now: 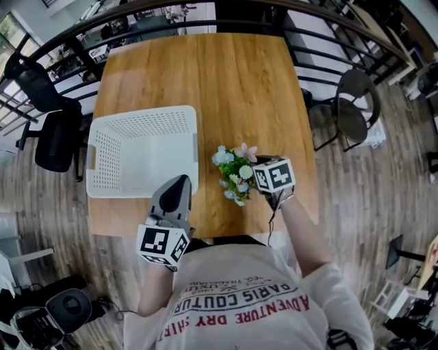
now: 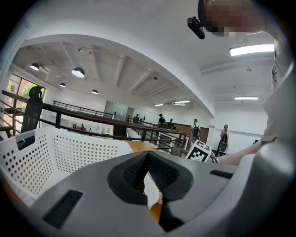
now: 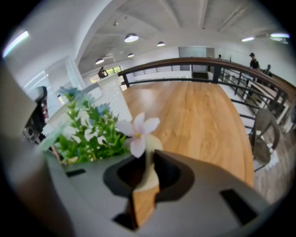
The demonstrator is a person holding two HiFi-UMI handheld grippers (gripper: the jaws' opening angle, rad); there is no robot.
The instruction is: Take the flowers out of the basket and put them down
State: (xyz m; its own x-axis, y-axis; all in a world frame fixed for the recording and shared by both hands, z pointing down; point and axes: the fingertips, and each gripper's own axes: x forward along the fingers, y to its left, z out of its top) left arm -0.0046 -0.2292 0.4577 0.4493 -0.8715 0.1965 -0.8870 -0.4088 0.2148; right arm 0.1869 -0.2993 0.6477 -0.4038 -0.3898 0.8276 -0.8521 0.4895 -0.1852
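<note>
Your table [image 1: 233, 82] fills the middle of the head view, running from the railing [image 1: 205, 8] at the top down to you at the bottom. The basket [image 1: 109, 147] sits on the table's left half, close to the near edge. The flowers [image 1: 235, 174] lie on the table just right of the basket, outside it and not touching it. Your left gripper [image 1: 181, 180] reaches over the basket's lower right corner. Your right gripper [image 3: 147, 162] sits just right of the flowers, with one stem standing between its jaws. Off the table there are two chairs on the floor: one [image 1: 51, 130] at the left edge of the frame, another [image 1: 356, 106] at upper right.
</note>
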